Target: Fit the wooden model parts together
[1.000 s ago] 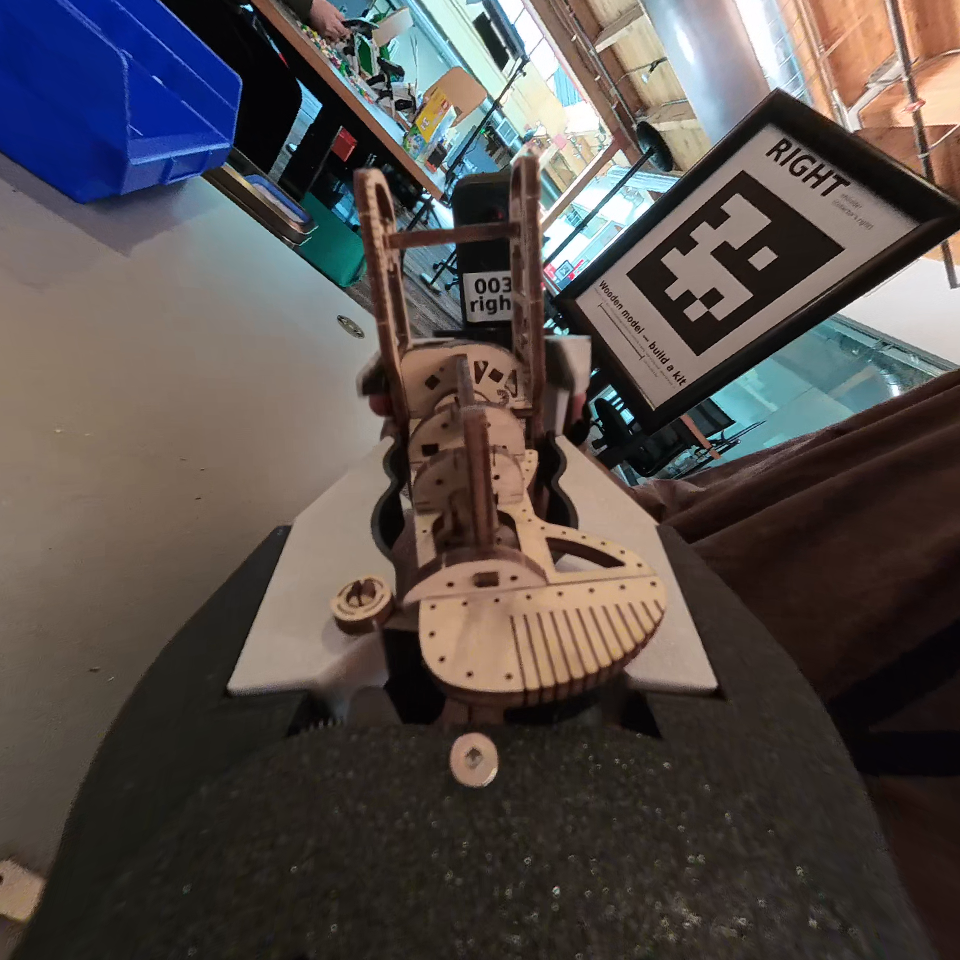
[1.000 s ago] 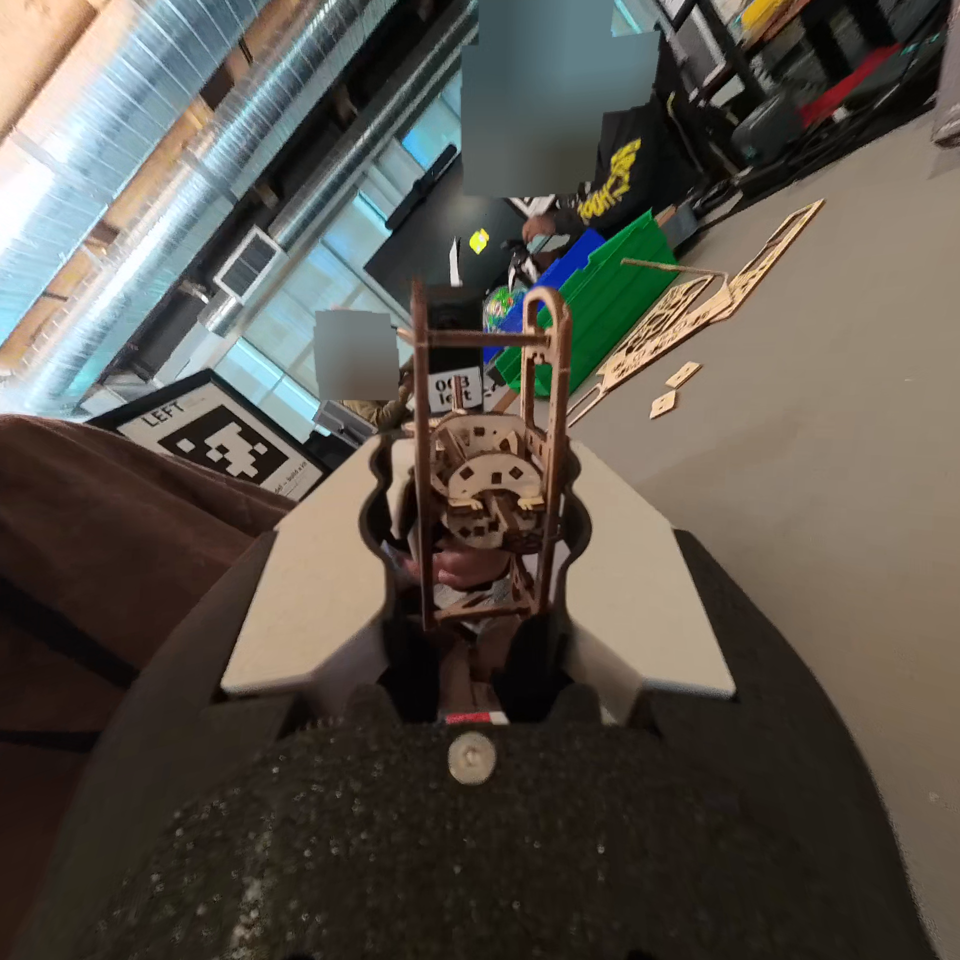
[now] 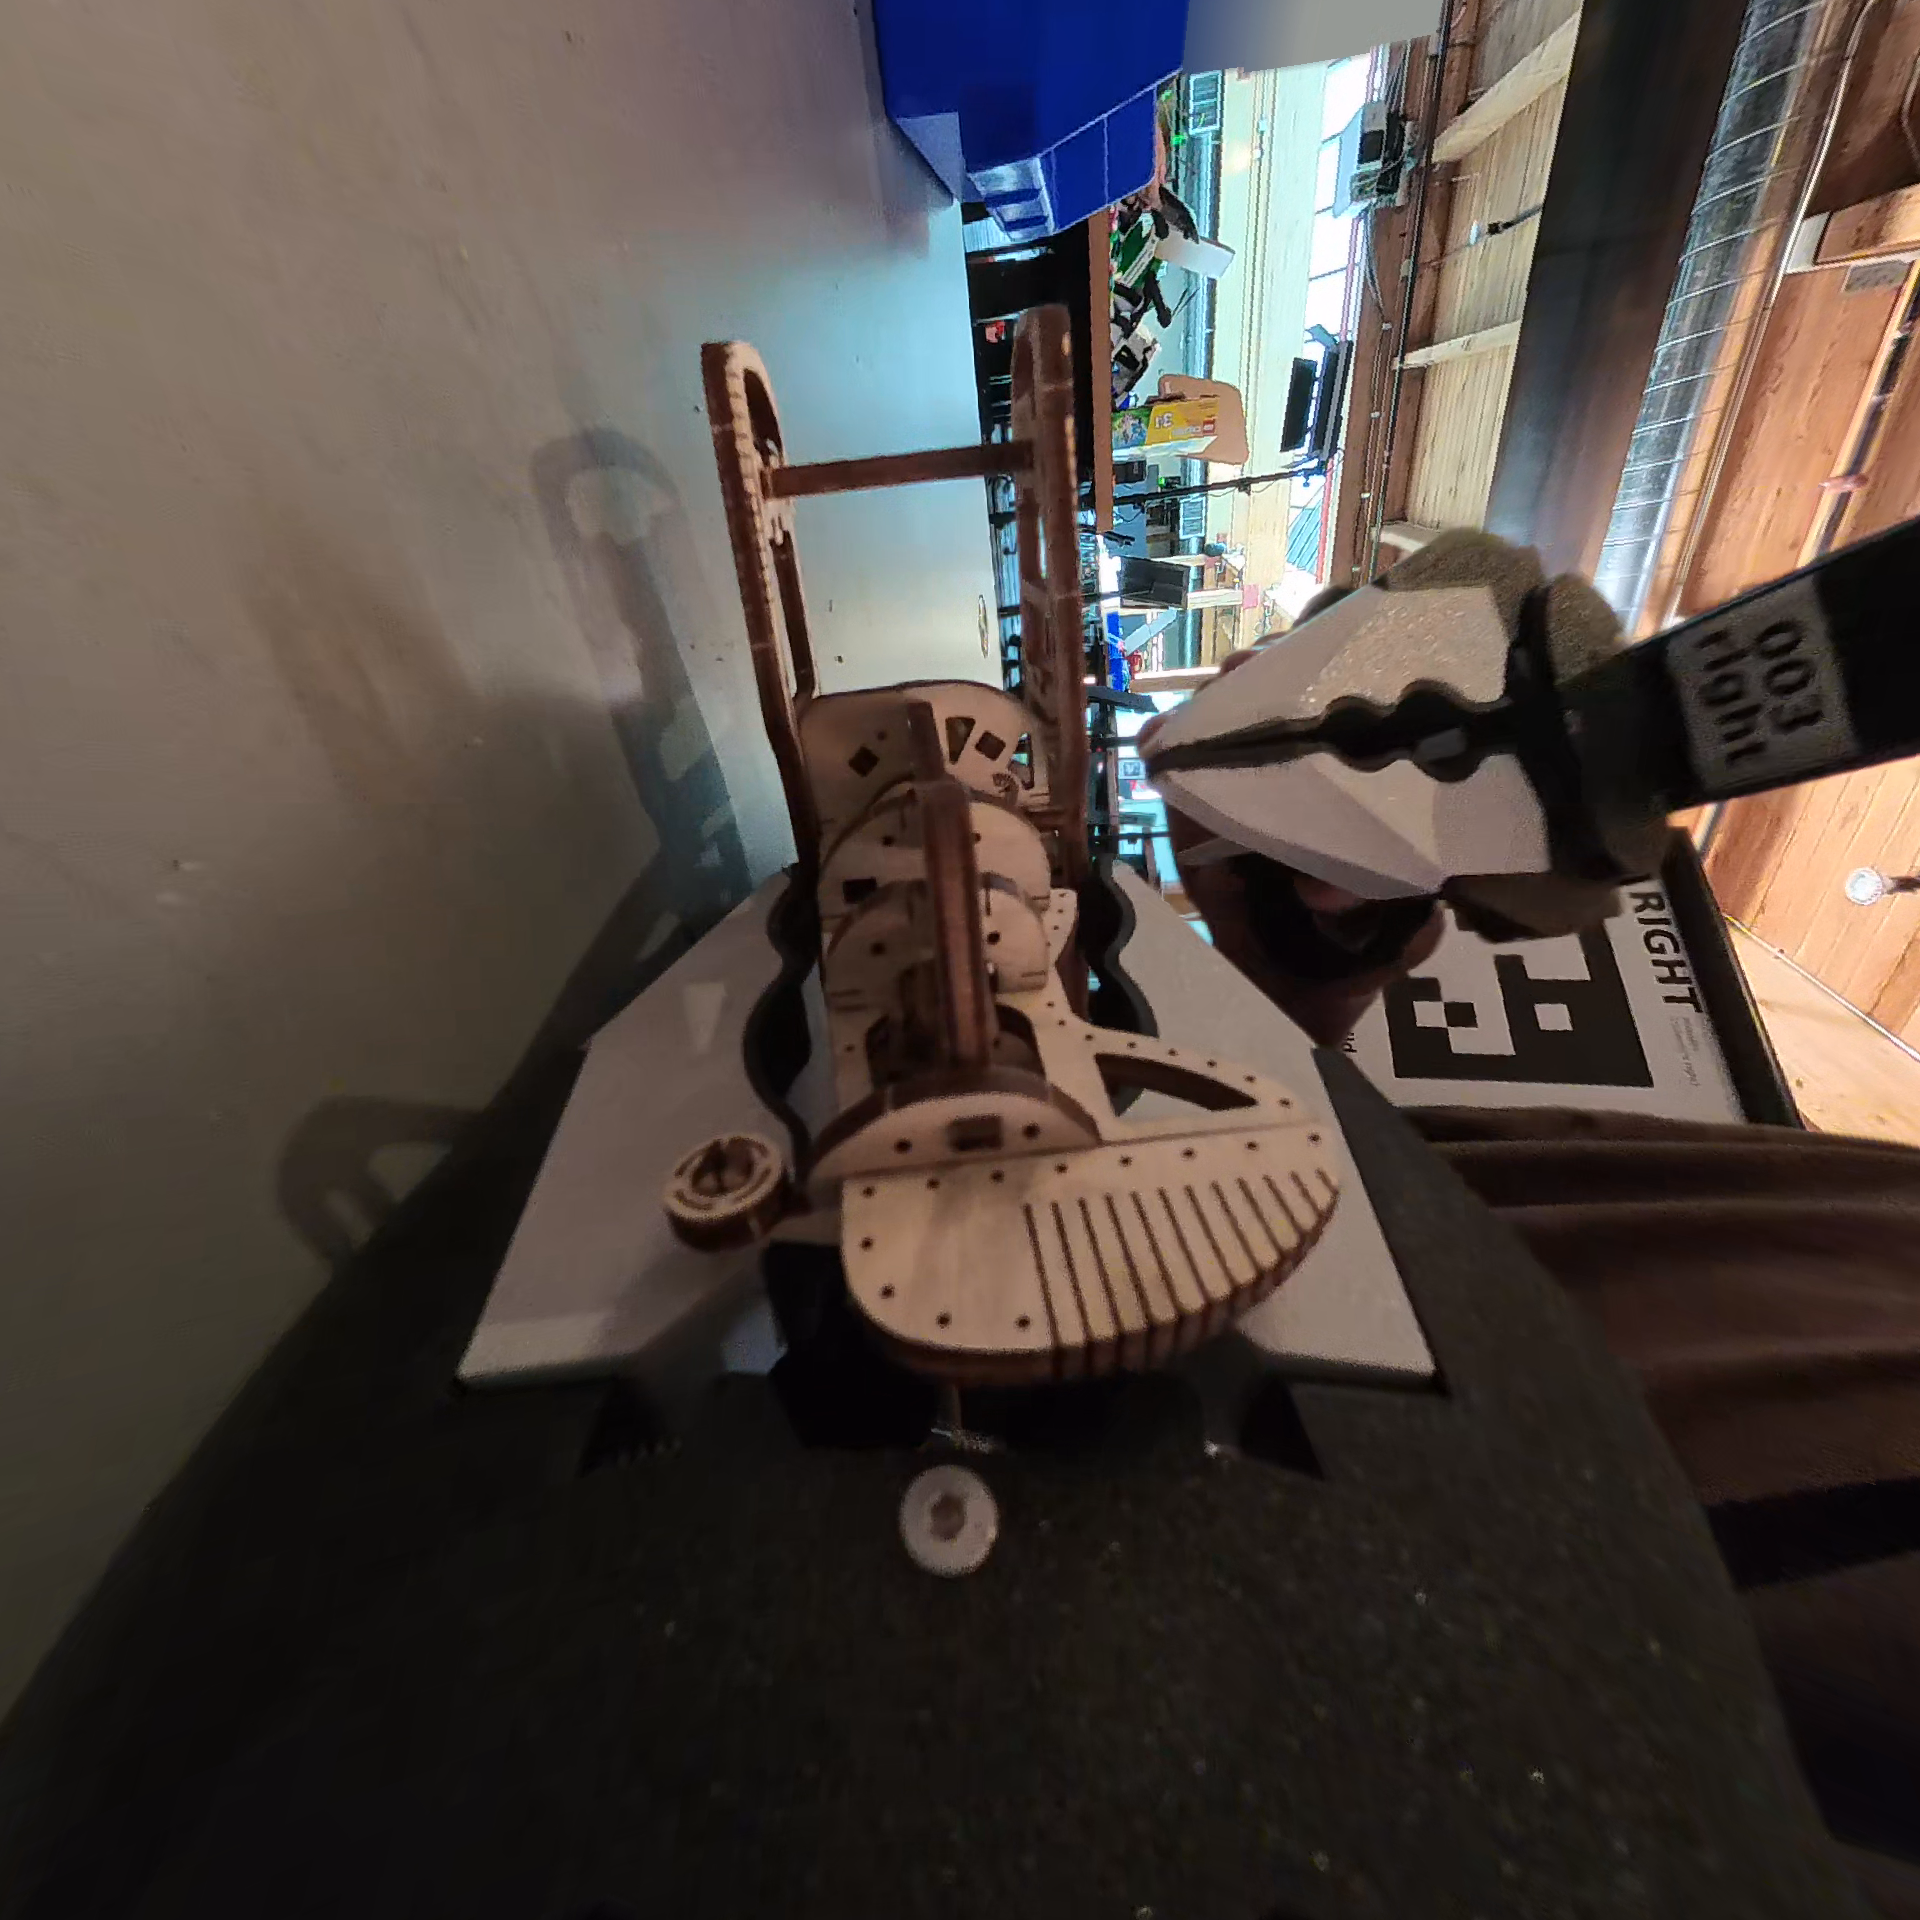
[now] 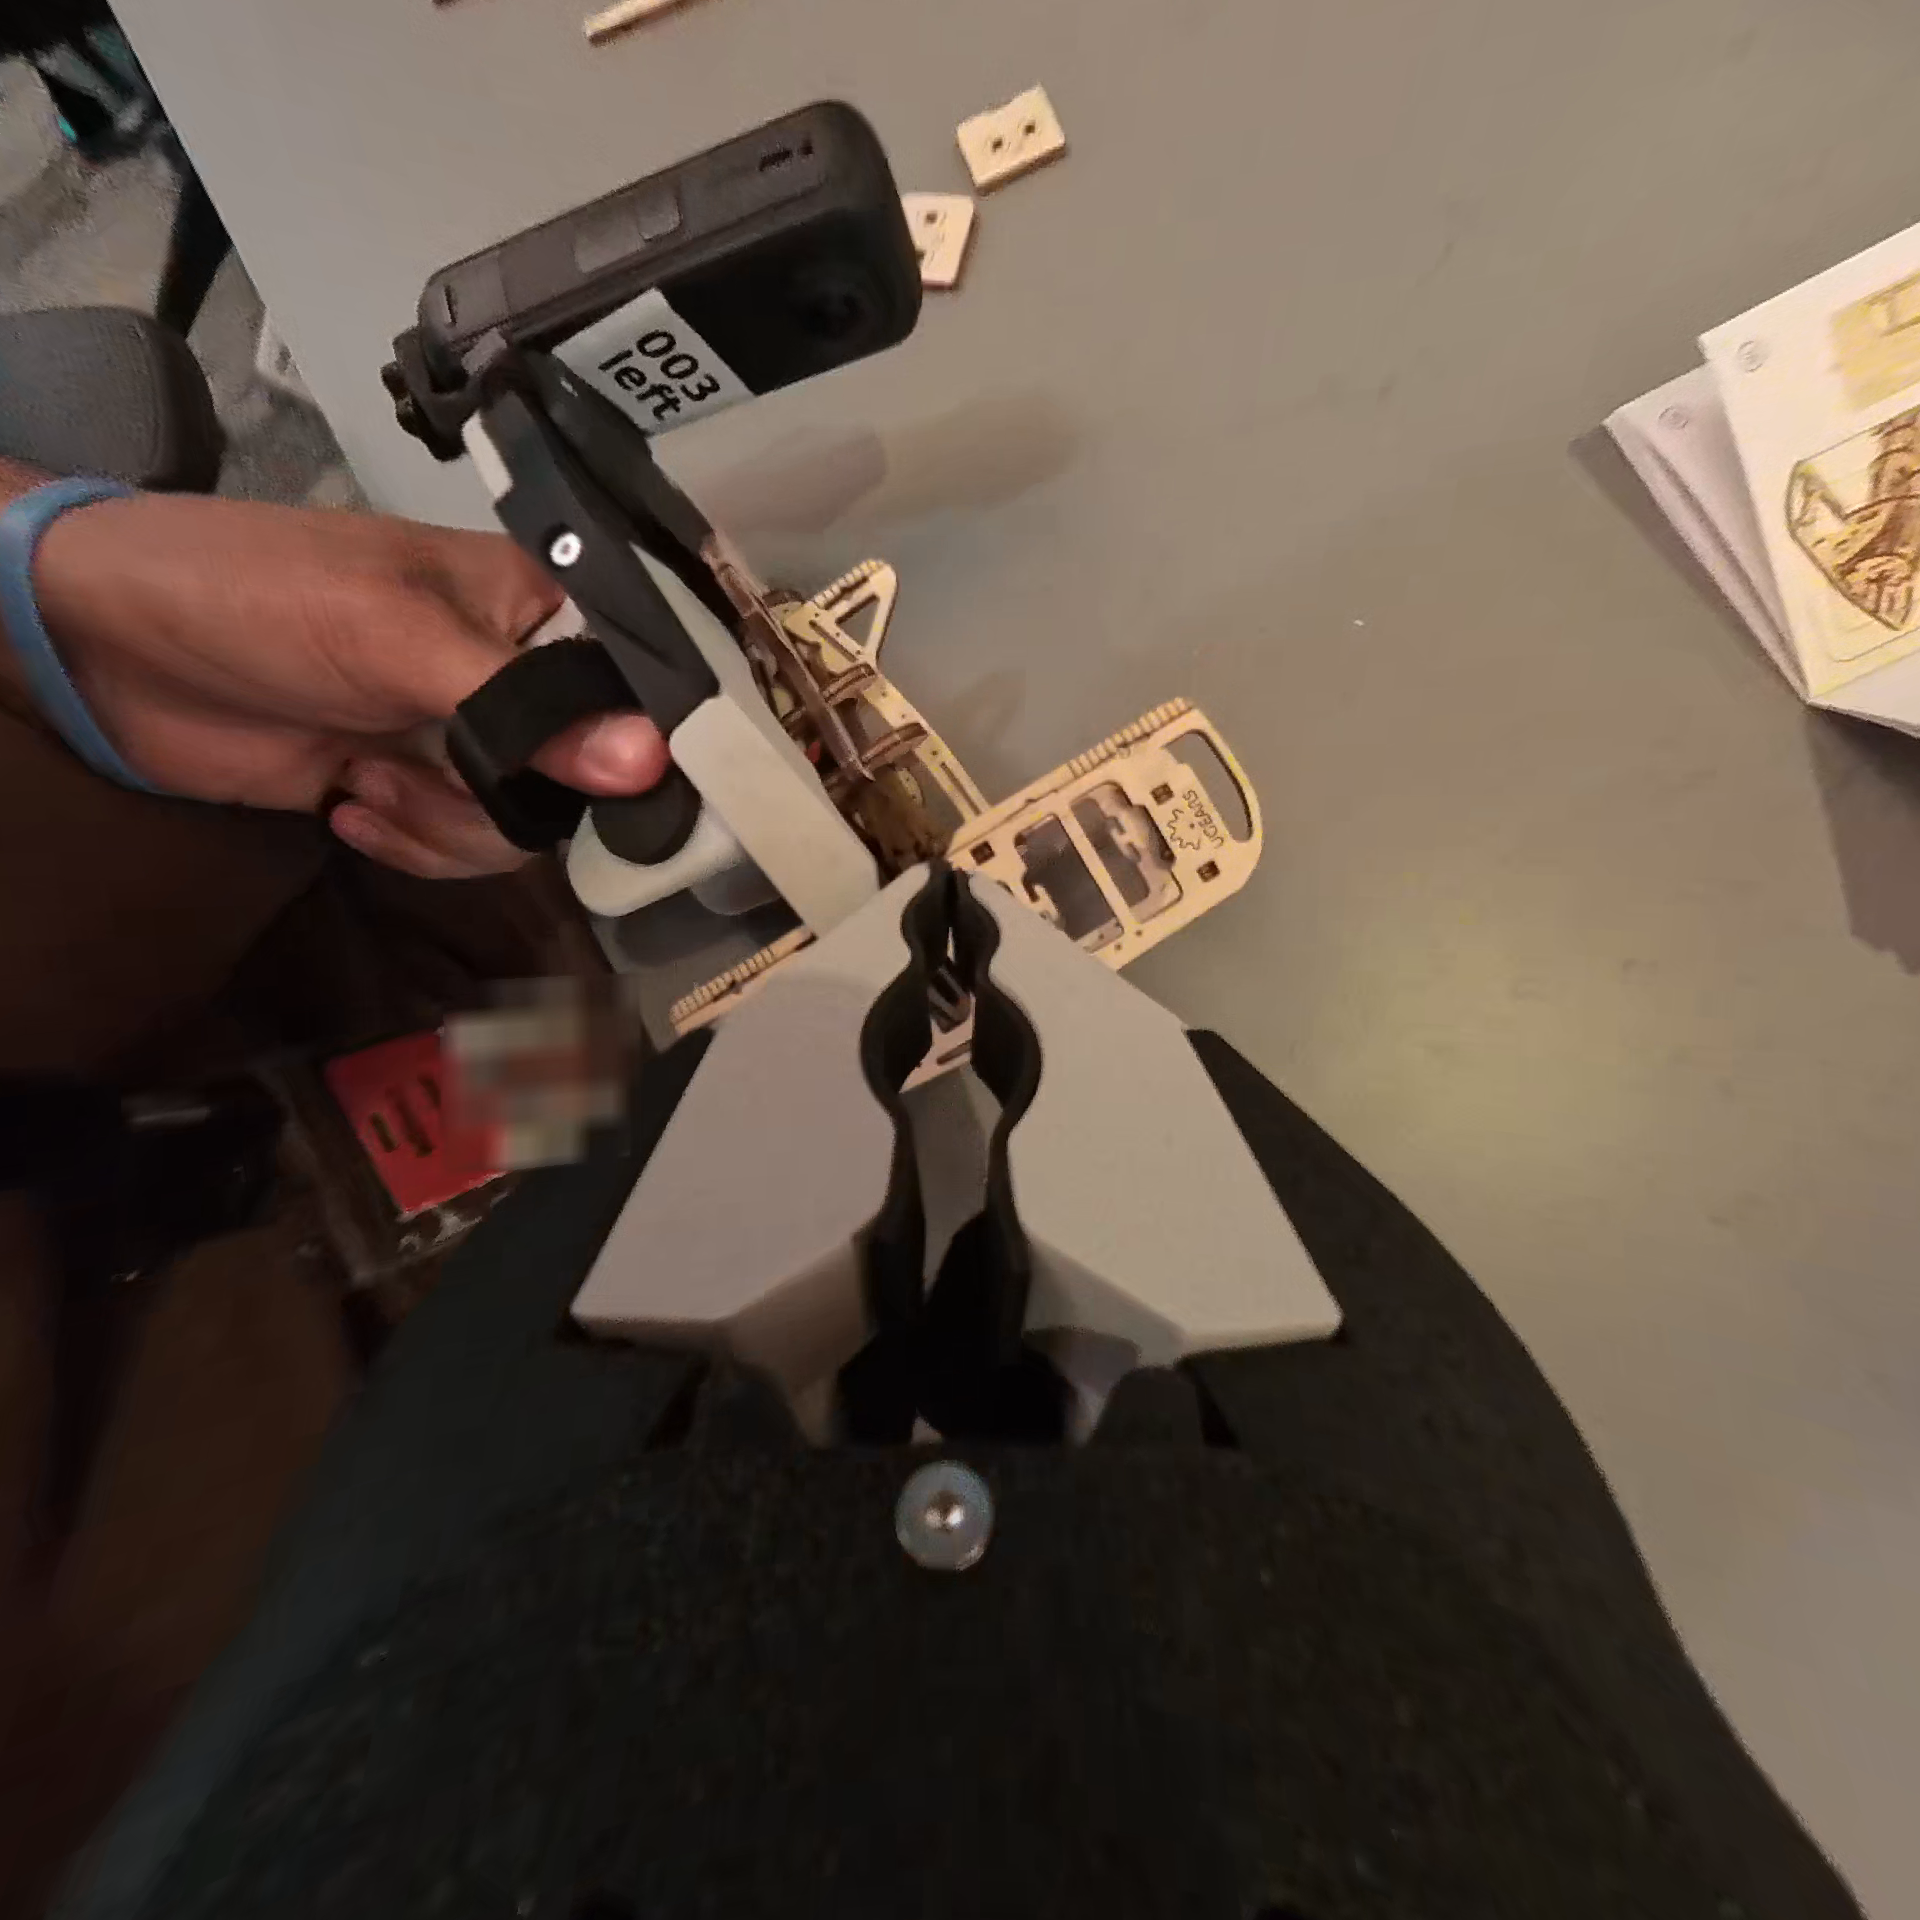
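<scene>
Left claw (image 3: 940, 977) pinches the pale laser-cut wooden model assembly (image 3: 997, 1049) between its grey fingers (image 3: 634, 1122). The model's fan-shaped slotted plate sits nearest the camera, and two tall dark-edged arched uprights joined by a crossbar stand at the far end. Model is held above the grey worktop (image 3: 312, 520); its shadow falls there.

Right claw (image 4: 951, 883) is pressed together, tips almost meeting just beside the model's flat perforated side plate; cannot tell whether they touch it or hold anything. In the left wrist view the right claw sits off to the model's right, apart from the uprights.

A person's hand (image 4: 312, 665) grips the left claw's handle.

Worktop also carries two small loose wooden pieces (image 4: 1008, 135) and a white instruction booklet (image 4: 1808, 540). A blue plastic bin (image 3: 1029, 94) sits at the far edge.
</scene>
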`<action>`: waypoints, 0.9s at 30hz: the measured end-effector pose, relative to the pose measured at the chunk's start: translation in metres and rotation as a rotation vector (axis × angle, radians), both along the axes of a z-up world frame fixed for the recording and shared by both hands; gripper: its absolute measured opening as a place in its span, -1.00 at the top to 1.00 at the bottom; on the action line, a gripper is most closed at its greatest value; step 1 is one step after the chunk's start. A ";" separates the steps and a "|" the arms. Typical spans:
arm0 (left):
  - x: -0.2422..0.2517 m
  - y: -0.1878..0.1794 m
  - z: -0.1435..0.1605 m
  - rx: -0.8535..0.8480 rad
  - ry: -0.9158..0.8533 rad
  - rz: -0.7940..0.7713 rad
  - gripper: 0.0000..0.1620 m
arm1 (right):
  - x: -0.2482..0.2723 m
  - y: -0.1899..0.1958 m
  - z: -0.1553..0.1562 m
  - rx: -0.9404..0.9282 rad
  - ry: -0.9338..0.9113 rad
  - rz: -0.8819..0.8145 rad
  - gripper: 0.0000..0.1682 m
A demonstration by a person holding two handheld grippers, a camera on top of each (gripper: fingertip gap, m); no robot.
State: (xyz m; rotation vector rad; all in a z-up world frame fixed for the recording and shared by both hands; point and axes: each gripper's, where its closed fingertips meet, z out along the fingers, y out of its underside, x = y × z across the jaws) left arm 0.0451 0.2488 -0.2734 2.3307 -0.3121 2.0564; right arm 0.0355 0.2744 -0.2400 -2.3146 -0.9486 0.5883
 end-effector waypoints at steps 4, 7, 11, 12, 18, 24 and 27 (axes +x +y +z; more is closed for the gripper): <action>0.000 0.001 0.000 -0.012 -0.004 0.005 0.38 | 0.002 -0.002 -0.013 -0.130 -0.114 0.047 1.00; -0.001 0.002 0.000 -0.023 -0.005 0.019 0.38 | 0.005 0.004 -0.013 -0.154 -0.123 0.021 1.00; 0.000 0.003 0.000 -0.023 -0.005 0.040 0.38 | 0.001 0.010 0.011 -0.143 -0.131 0.019 1.00; 0.001 0.004 0.000 -0.024 -0.006 0.049 0.38 | -0.003 0.009 0.008 -0.160 -0.135 0.028 1.00; 0.007 0.006 0.000 -0.026 -0.003 0.094 0.38 | -0.008 0.015 0.002 -0.172 -0.201 0.047 1.00; 0.007 0.006 0.000 -0.025 -0.003 0.085 0.39 | 0.002 0.017 0.005 -0.227 -0.258 0.021 1.00; 0.004 0.009 -0.001 -0.043 0.008 0.104 0.39 | -0.001 0.013 -0.017 -0.254 -0.269 0.032 1.00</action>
